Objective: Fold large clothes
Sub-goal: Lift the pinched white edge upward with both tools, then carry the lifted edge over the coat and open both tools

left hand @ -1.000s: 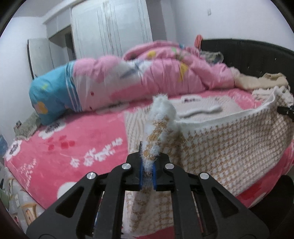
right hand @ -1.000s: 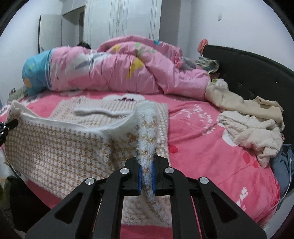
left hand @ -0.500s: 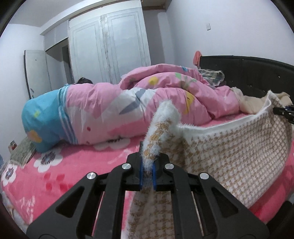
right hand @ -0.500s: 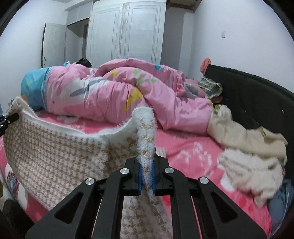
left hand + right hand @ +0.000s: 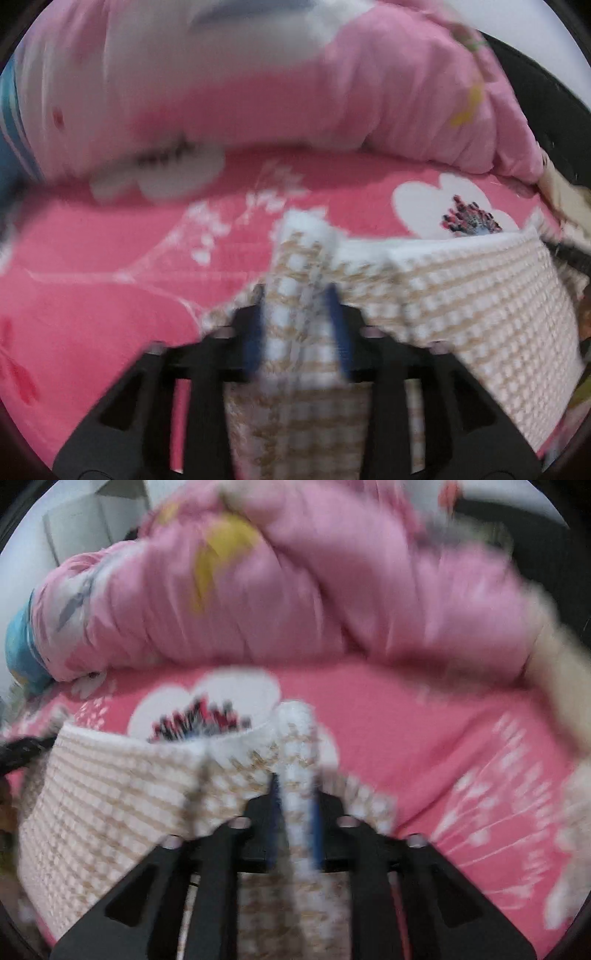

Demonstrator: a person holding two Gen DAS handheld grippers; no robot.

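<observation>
Pink bed sheet with big white flowers (image 5: 110, 295) covers the bed in both views, and both pics are blurry. At the back edge of the bed lies a puffy pink quilt w/ white, yellow and blue patches (image 5: 332, 92), bunched up in a long heap. A black padded headboard (image 5: 546, 110) shows at the right side of the bed in the left view. Near that side sits a pile of fuzzy cream clothes (image 5: 554, 686), too smeared to tell more.

The big fluffy sweater w/ tan-and-white checks and a white edge (image 5: 480, 314) is stretched between the two grippers, above the sheet toward the front edge of the bed. Its white top edge runs from one gripper across to the other.

Left gripper, black w/ blue pads (image 5: 299, 332): jaws are opening, about part way apart. A fold of the sweater stands between the pads and still seems to touch both pads; can't tell how hard they press.

Right gripper, black w/ blue pads (image 5: 295, 819): jaws are opening too, but less wide. A narrow fluffy fold of the sweater sits between the pads & fills the gap.

The other gripper's black tip peeks in at the far end of the sweater in each view.
</observation>
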